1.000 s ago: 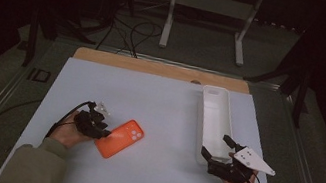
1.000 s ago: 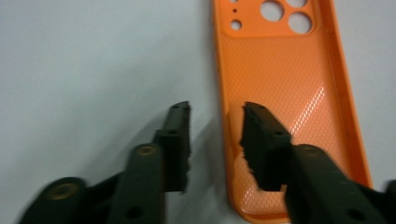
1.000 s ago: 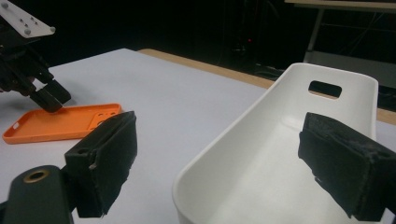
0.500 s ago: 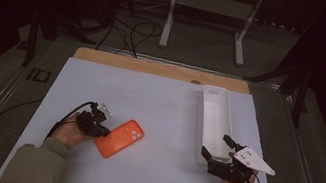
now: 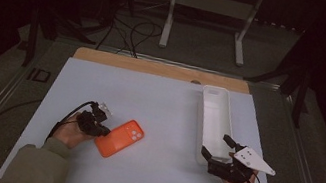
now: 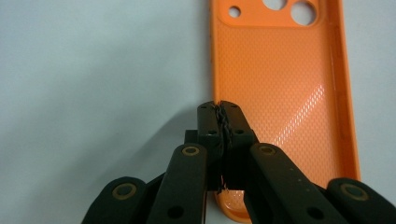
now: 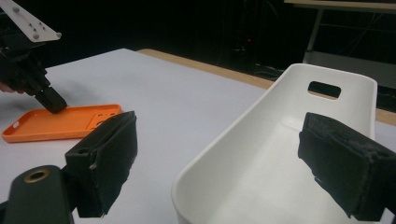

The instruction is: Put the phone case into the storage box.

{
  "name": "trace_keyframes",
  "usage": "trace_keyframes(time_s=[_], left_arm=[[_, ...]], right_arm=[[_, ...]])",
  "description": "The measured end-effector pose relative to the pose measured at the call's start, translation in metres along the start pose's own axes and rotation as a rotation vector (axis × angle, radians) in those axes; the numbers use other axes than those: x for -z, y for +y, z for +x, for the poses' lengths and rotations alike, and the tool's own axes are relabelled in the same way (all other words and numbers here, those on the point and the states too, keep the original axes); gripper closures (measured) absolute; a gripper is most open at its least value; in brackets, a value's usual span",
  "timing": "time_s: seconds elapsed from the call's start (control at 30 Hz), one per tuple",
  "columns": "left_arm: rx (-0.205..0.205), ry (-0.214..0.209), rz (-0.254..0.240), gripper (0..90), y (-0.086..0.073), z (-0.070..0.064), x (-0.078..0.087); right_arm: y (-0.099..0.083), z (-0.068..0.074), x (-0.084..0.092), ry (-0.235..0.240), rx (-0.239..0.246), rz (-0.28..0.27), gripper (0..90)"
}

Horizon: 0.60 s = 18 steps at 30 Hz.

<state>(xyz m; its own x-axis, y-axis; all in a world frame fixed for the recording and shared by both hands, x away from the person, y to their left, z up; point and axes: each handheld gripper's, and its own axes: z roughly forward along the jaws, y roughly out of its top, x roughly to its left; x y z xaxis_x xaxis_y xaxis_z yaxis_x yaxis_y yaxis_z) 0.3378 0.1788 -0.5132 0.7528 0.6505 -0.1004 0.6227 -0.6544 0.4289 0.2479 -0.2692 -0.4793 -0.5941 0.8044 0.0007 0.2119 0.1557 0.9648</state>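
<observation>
White bin (image 5: 216,116) (long) right of orange case (image 5: 119,138)

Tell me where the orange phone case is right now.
In the high view the orange phone case lies flat on the white table, left of centre near the front edge. The left gripper is shut on its long edge; the white bin stands far right.

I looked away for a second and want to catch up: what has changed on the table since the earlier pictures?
The left hand-held gripper has just been closing its jaws; they now pinch the side wall of the orange phone case. The case has not visibly shifted. The right hand-held gripper stays open at the near end of the white bin, which lies where it was on the table.
</observation>
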Motion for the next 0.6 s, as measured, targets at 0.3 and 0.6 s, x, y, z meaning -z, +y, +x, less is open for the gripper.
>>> trace_keyframes(time_s=[0.3, 0.6], left_arm=[[0.014, 0.025, -0.046, 89.7, 0.000, 0.002, 0.007], [0.029, 0.057, -0.105, 89.6, 0.001, 0.001, 0.017]], right_arm=[[0.000, 0.000, 0.000, 0.001, 0.000, 0.000, 11.5], [0.000, 0.000, 0.000, -0.001, -0.003, 0.004, 11.5]])
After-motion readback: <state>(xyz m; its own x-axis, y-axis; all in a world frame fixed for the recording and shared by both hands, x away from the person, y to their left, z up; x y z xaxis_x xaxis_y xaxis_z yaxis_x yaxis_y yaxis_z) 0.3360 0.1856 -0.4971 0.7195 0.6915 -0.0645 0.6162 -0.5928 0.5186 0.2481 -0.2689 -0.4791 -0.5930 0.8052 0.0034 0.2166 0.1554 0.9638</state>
